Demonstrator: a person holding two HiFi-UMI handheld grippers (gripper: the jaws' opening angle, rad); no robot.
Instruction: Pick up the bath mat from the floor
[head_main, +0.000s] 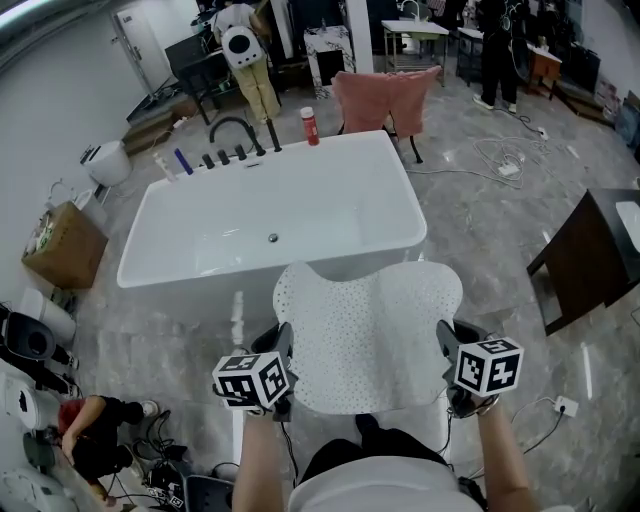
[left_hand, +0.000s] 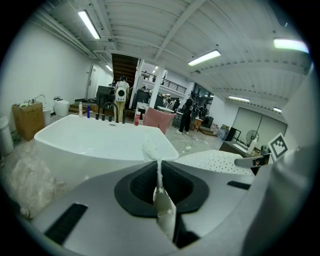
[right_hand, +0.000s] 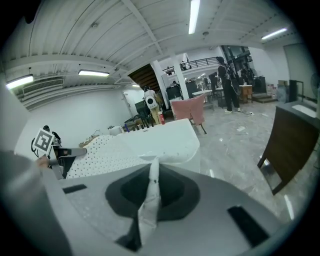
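Left tongs (head_main: 284, 345), right tongs (head_main: 446, 345) both clamped shut, held apart

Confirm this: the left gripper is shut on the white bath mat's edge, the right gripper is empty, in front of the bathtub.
Wrong on the right gripper: the right gripper view shows it shut on the bath mat too. The left gripper grips the other edge, before the bathtub.

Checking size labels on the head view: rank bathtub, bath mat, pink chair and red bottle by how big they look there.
1. bathtub
2. bath mat, lifted nearer the camera, so its look is inflated
3. pink chair
4. red bottle
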